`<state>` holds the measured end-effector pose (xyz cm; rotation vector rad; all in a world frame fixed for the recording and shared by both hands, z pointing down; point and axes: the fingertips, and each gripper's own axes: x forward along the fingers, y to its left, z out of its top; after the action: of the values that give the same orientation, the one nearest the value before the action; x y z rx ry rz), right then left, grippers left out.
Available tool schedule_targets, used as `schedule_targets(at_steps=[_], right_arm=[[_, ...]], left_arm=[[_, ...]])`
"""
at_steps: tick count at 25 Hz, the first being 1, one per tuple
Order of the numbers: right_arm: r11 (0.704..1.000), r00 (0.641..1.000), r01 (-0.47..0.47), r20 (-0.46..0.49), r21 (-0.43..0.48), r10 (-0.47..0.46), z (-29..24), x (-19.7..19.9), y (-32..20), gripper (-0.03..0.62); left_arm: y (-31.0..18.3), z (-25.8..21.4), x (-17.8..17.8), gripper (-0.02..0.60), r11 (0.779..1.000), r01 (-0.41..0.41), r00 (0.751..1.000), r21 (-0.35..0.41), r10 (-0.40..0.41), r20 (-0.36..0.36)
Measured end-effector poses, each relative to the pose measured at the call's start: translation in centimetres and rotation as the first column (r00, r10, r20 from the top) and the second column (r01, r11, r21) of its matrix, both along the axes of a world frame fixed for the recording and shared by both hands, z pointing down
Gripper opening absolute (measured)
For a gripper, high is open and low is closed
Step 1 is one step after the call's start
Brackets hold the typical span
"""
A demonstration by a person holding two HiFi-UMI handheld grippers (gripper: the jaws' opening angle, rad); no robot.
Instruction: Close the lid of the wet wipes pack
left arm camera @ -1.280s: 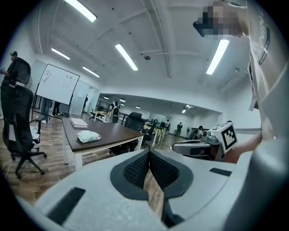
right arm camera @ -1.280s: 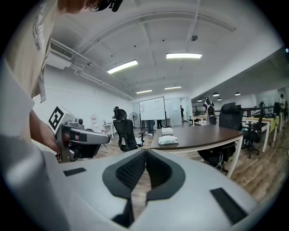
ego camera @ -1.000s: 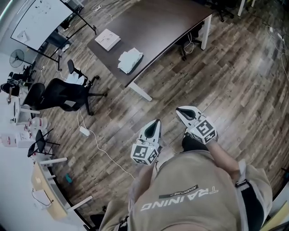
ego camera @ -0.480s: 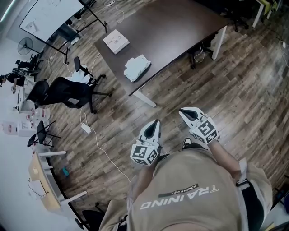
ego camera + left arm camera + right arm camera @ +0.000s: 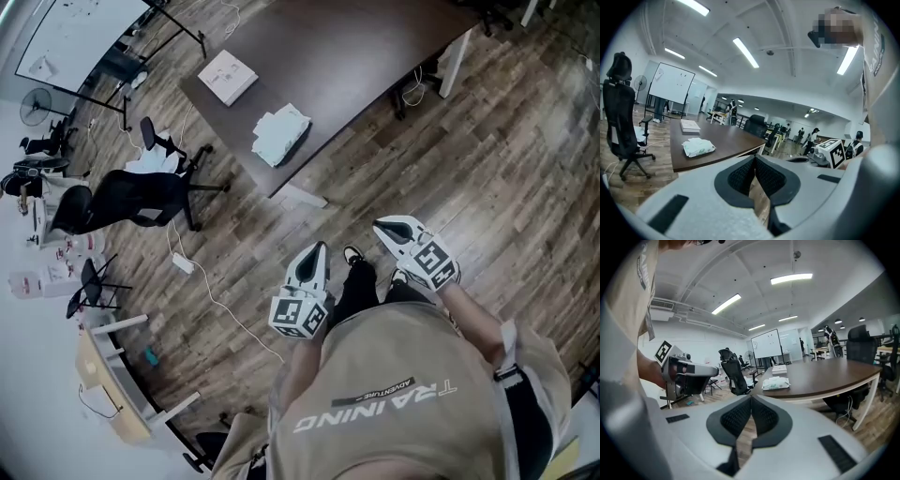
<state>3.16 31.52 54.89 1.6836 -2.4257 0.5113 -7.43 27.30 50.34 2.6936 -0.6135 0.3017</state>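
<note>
The wet wipes pack (image 5: 280,134) is a white, pale-green soft pack lying near the front corner of a dark brown table (image 5: 347,66). It also shows in the left gripper view as the wipes pack (image 5: 698,147) and in the right gripper view as the wipes pack (image 5: 776,383). Both grippers are held in front of the person's body, well short of the table. My left gripper (image 5: 314,258) is shut with nothing in it, its jaws meeting at the tip (image 5: 754,159). My right gripper (image 5: 386,228) is also shut and empty (image 5: 751,400).
A white flat box (image 5: 227,76) lies farther back on the table. A black office chair (image 5: 127,200) stands left of the table, with a power strip and cable (image 5: 183,265) on the wooden floor. A whiteboard (image 5: 70,33) stands far left. The table's white leg (image 5: 302,196) is nearest me.
The view has shifted a little as the person steps towards the table; a shoe now shows between the grippers. Both grippers stay shut and keep their places.
</note>
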Motion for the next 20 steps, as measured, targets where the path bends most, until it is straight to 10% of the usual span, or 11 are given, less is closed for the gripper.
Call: schedule_targets(at_steps=[20], right_arm=[[0.981, 0.981, -0.187, -0.049, 0.044, 0.189, -5.4, -0.5, -12.9, 0.014]], left_arm=[[-16.2, -2.0, 4.5, 0.009, 0.97, -0.231, 0.963, 0.076, 0.238, -0.122]])
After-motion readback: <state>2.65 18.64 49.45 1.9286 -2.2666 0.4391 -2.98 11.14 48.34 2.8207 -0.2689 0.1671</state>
